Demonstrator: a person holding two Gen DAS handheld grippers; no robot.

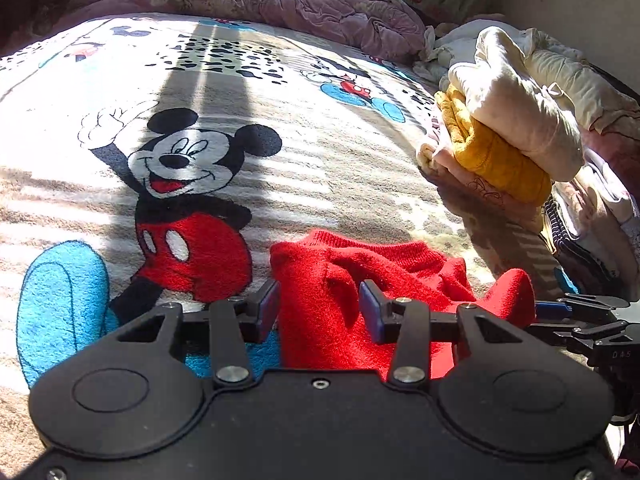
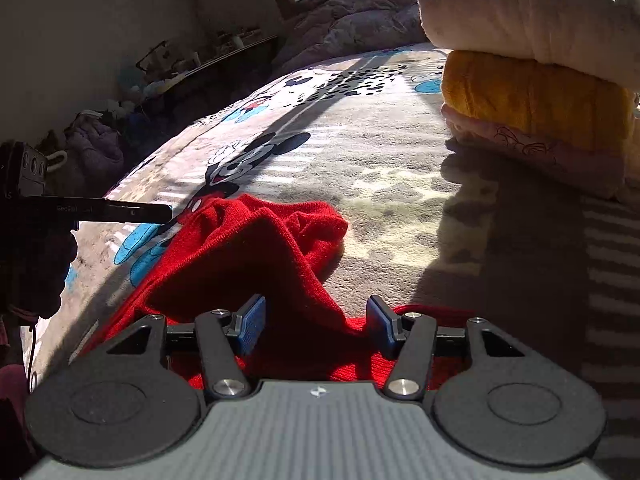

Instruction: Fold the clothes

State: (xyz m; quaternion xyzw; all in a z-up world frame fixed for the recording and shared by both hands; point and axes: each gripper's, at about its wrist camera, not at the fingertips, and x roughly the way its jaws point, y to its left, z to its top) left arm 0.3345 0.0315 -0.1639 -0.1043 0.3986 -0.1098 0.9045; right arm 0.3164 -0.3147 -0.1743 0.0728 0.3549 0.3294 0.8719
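Step in hand looks like the pick-up / spread-out of a crumpled red knit garment (image 1: 360, 280), lying on the Mickey Mouse blanket (image 1: 180, 184) at the near edge, right under both tools; no fold made yet by the look of it; left gripper (image 1: 320, 308) released, jaws spread either side of a raised ridge of the knit, nothing pinched; right gripper (image 2: 316, 324) likewise released, jaws straddling a peaked fold of the same garment. Next move likely calls for closing on two edges or corners and pulling flat; the fabric is soft, fine-ribbed, limp, bunches easily. Blanket is thick fleece pile. A stack of folded clothes (image 2: 536, 80) sits well apart to the right: cream on top, mustard plush, pale pink beneath.
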